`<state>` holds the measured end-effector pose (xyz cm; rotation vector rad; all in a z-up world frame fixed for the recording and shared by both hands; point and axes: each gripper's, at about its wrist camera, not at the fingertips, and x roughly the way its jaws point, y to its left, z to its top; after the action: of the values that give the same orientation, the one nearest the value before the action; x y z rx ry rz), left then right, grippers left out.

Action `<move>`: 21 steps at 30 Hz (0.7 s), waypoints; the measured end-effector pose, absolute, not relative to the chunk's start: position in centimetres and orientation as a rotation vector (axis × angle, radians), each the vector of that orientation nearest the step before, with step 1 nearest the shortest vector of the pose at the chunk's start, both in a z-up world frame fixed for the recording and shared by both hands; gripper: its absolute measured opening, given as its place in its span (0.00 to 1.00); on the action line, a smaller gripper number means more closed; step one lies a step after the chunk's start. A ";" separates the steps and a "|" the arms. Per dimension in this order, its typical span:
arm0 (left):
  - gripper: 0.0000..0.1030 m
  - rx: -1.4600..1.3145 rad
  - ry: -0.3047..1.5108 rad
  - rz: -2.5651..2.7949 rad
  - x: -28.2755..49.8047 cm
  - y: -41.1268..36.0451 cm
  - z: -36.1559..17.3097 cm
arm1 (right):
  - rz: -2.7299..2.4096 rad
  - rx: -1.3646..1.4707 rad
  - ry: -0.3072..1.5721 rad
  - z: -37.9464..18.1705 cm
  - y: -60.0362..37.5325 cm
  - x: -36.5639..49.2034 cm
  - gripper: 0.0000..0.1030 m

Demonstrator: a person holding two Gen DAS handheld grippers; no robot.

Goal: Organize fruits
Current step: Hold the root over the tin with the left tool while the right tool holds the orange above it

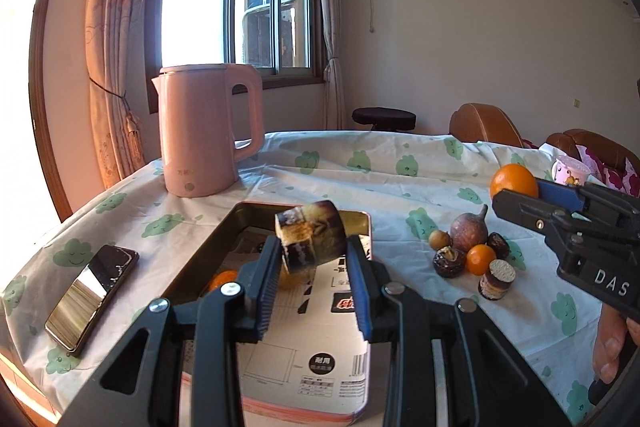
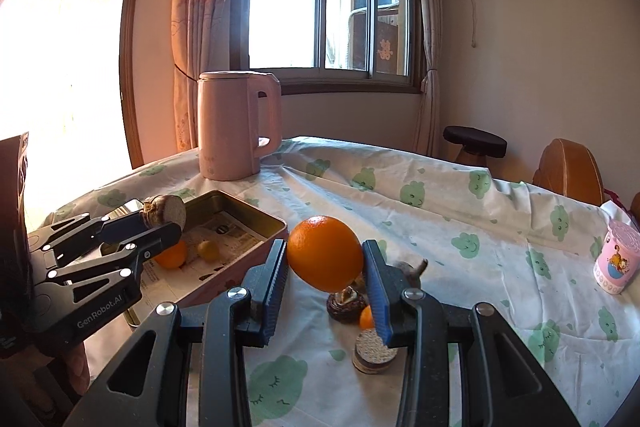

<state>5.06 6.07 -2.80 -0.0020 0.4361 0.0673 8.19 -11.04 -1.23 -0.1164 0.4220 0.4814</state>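
My left gripper (image 1: 314, 251) is shut on a short piece of sugarcane (image 1: 312, 235) and holds it above the open metal tin (image 1: 228, 223). From the right wrist view the same gripper (image 2: 160, 223) and sugarcane piece (image 2: 170, 213) hang over the tin (image 2: 256, 215), which holds a small orange (image 2: 172, 255) and a yellowish fruit (image 2: 209, 250). My right gripper (image 2: 326, 259) is shut on a large orange (image 2: 325, 253), lifted over the fruit pile; it appears at the right as orange (image 1: 514, 181) and gripper (image 1: 516, 193). The pile has a fig-like fruit (image 1: 469, 229), a small orange (image 1: 481, 259), dark fruits and another sugarcane piece (image 1: 497, 279).
A pink kettle (image 1: 208, 131) stands behind the tin. A phone (image 1: 94, 297) lies to the tin's left. A pink cup (image 2: 616, 257) stands at the table's right. A cloud-print cloth (image 2: 440, 203) covers the table; a stool and brown chairs stand beyond it.
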 end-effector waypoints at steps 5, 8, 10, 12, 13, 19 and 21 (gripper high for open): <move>0.33 -0.022 0.454 0.107 5.0 8.0 -3.0 | 0.529 -0.131 0.422 -0.8 -8.7 8.5 0.38; 0.33 -0.030 0.468 0.124 4.7 8.9 -3.4 | 0.560 -0.134 0.426 -0.8 -7.3 8.7 0.38; 0.33 -0.037 0.477 0.135 4.6 9.6 -3.6 | 0.580 -0.130 0.435 -0.9 -6.5 8.8 0.38; 0.33 -0.038 0.484 0.147 4.4 10.2 -3.8 | 0.596 -0.133 0.441 -1.1 -5.5 9.0 0.38; 0.33 -0.039 0.487 0.154 4.4 10.5 -3.9 | 0.605 -0.138 0.444 -1.2 -5.0 9.0 0.38; 0.33 -0.058 0.515 0.163 4.5 11.9 -4.7 | 0.640 -0.173 0.471 -2.6 -2.6 9.0 0.38; 0.33 -0.063 0.519 0.159 4.4 12.1 -4.8 | 0.646 -0.172 0.484 -3.0 -2.0 9.2 0.38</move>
<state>4.43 12.06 -4.80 -0.0628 0.5190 0.1591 9.19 -2.04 -3.04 -0.1721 0.4840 0.6457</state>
